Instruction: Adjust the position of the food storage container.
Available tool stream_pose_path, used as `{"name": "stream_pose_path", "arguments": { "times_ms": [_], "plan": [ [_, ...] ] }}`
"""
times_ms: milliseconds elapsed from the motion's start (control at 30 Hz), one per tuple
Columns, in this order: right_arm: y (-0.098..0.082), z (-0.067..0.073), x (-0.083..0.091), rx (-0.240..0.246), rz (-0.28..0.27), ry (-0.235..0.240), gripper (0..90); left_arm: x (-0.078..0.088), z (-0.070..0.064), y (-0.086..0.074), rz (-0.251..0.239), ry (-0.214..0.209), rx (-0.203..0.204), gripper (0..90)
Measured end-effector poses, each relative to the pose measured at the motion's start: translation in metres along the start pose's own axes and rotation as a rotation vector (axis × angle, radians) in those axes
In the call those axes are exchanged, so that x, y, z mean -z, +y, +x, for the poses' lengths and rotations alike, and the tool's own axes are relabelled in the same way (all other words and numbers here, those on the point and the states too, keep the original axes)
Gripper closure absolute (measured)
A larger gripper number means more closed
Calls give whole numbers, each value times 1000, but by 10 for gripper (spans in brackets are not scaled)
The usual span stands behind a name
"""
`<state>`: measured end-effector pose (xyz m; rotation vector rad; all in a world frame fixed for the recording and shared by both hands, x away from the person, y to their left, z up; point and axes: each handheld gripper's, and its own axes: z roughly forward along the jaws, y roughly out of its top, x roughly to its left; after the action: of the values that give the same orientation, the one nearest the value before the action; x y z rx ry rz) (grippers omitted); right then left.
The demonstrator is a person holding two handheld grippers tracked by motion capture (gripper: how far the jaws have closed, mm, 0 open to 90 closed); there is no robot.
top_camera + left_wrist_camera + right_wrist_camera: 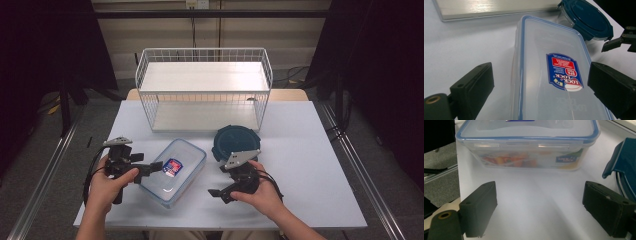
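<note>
The left hand-held gripper (541,82) hovers with its jaws apart over the clear rectangular food container (549,75), straddling the lid, likely to line up a grip across its width. The right hand-held gripper (540,205), jaws also spread and empty, faces that container's long side, seemingly ready to steady it. The container lies on the white tabletop (310,165), beside 1 round blue-lidded container (235,140), before the wire shelf rack (204,90).

Running off the bottom edge in left gripper view: near end of rectangular container (549,75). Getting clipped at right edge in right gripper view: round blue-lidded container (624,167). Hiding part of that round lid in high view: right gripper (220,192). Blurring out: side label print on rectangular container.
</note>
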<state>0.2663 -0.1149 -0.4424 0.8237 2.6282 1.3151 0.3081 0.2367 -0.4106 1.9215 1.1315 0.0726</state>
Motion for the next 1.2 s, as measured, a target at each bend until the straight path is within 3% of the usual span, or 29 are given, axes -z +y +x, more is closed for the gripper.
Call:
{"name": "stream_pose_path", "arguments": {
  "times_ms": [167,333,400,467,533,633,700,767,800,967,1200],
  "plan": [
    [2,-1,-5,2,2,11,121,5,3,-4,-15,11,19,67],
    [2,4,-9,7,13,36,126,10,3,-12,2,33,24,67],
    [3,10,-11,9,37,56,253,17,1,-14,-25,40,35,67],
    [4,12,-11,22,29,62,297,18,0,-14,-28,39,36,67],
    [7,16,-11,52,37,69,444,20,-2,-14,-34,46,37,67],
    [7,16,-12,30,40,83,530,21,-5,-14,-13,74,11,67],
    [7,16,-13,43,35,92,693,22,-4,-14,-18,51,15,63],
    [7,17,-13,38,34,97,725,22,-4,-14,-19,54,10,61],
    [8,18,-13,51,31,103,790,22,-3,-14,-14,59,3,59],
    [7,21,-19,47,32,125,899,21,-5,-13,-19,63,4,52],
    [13,29,-26,63,16,137,900,25,-2,-14,-18,68,6,51]
  ]
}}
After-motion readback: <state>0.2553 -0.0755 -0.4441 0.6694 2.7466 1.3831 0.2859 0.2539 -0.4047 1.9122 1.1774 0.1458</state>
